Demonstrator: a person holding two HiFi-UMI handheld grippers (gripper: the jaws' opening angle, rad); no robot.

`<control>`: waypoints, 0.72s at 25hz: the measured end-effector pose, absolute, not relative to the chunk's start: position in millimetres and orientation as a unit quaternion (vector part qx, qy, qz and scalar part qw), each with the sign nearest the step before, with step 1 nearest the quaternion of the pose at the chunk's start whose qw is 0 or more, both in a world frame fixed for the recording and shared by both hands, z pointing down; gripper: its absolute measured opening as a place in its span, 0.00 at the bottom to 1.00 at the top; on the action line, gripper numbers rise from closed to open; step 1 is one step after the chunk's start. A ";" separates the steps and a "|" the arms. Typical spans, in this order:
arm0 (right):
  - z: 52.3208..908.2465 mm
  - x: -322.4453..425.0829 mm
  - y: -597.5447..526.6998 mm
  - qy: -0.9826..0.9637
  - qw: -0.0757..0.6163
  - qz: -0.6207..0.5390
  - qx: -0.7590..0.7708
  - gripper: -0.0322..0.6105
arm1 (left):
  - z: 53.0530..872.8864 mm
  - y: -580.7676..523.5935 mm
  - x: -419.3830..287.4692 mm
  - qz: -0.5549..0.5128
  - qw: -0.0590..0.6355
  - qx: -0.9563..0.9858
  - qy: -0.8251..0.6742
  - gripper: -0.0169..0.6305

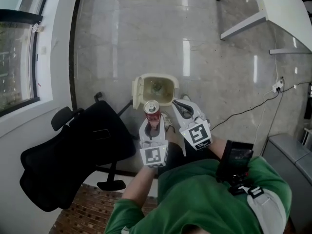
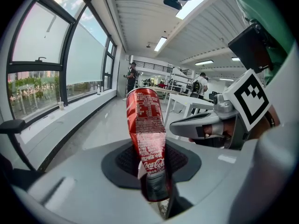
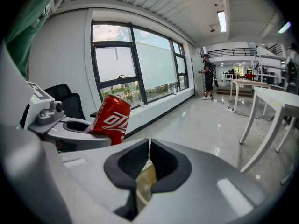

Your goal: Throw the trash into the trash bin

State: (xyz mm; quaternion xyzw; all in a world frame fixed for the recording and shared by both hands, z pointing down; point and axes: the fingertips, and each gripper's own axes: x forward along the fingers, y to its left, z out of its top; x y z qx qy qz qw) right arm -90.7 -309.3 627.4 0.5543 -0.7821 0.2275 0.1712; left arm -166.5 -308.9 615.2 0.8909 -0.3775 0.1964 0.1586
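The left gripper [image 1: 153,125] has its fingers [image 2: 122,161] clamped on the base of a dented red cola can [image 1: 151,108]; from above, the can sits at the near edge of the trash bin [image 1: 171,88], which stands lid-open on the floor [image 1: 122,33]; the right gripper [image 1: 181,107], just beside, has its fingers [image 3: 170,164] pressed together, empty; a black office chair [image 1: 73,150] stands nearby.

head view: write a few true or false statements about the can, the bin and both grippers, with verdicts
1. The left gripper is clamped on a red can. True.
2. The right gripper holds a bottle. False: its jaws are together with nothing between them.
3. The trash bin has its lid shut. False: the lid stands open at the bin's side.
4. A black office chair stands near the bin. True.
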 end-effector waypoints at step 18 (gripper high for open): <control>770.8 -76.5 -309.3 -0.769 0.221 0.252 0.545 0.07 | 765.4 -310.0 -165.7 0.277 0.174 0.869 -0.371 0.20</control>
